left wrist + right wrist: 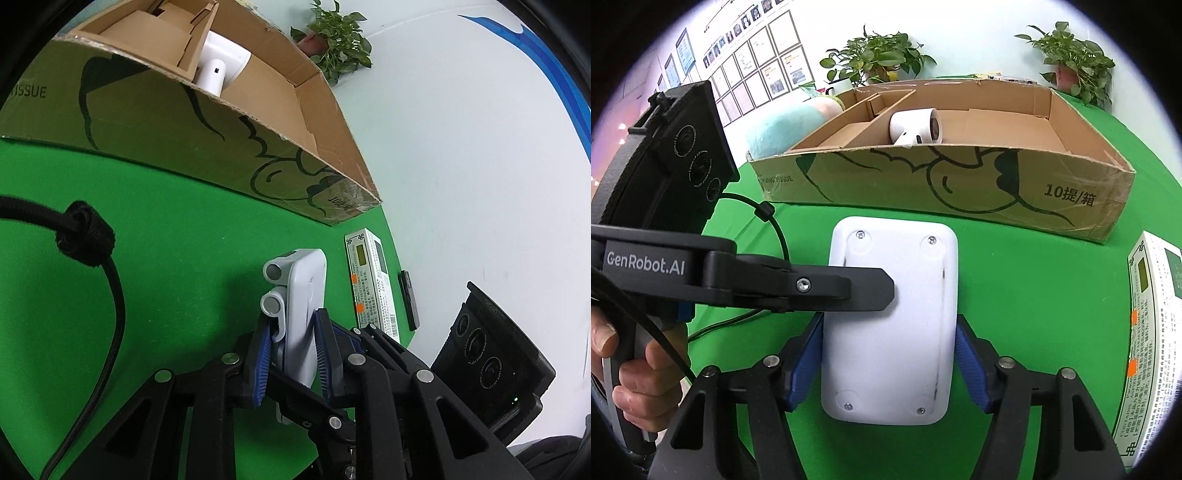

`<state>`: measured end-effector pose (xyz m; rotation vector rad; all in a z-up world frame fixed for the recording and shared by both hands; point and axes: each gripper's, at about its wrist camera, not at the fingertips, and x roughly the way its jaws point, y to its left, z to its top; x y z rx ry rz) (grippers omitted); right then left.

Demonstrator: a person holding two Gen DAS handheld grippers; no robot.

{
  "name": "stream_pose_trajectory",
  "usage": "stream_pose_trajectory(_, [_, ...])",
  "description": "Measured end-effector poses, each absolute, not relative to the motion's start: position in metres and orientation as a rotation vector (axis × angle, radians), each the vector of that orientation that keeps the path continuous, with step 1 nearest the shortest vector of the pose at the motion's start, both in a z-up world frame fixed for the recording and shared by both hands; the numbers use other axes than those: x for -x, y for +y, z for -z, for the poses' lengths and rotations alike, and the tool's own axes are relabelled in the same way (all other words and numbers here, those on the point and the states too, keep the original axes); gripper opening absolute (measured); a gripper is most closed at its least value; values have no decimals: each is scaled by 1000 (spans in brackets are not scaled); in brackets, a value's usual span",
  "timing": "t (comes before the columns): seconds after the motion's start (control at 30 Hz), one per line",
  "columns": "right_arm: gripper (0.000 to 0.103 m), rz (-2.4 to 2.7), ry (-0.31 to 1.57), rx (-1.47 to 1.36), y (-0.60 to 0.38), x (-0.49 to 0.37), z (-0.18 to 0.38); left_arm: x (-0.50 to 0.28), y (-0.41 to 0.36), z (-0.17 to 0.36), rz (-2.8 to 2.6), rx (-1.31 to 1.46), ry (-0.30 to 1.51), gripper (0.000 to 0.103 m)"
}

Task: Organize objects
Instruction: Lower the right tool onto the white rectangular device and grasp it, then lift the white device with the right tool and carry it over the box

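A white flat plastic device [892, 317] with rounded corners and screws stands on edge over the green table. My left gripper [293, 332] is shut on its narrow edge [304, 306], and it reaches in from the left in the right wrist view [886, 286]. My right gripper [890, 332] has its blue pads [807, 354] at the device's two sides, touching or nearly so. An open cardboard box [960, 184] behind holds a white round device [916, 127]; the box also shows in the left wrist view [184, 122].
A long white printed carton [373, 284] lies on the green cloth to the right, also in the right wrist view [1152, 332]. A dark slim object [409, 299] lies beside it. A black cable [110, 295] crosses the left. Potted plants [879, 55] stand behind the box.
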<state>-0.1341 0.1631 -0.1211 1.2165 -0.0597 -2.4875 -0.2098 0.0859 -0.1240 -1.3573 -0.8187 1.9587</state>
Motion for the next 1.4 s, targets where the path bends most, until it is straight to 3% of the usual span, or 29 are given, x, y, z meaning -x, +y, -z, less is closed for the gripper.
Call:
stream_pose_trajectory(0.3, [66,2505,-82,-1209,166,133,115,195,83,109,-1976,1335,-796,19])
stream_pose_trajectory(0.73, [65,2605,-89,-1019,170,138,66,194,87,39,-2060,1190,-669,18])
stream_pose_trajectory(1.1, [65,2677,-101,-897,177,177,29,222,70,-27,-2113,1101,-551,18])
stream_pose_trajectory(1.4, [65,2692,-116,-865,183,218,9,276,79,-49,-2142,1068,-485,18])
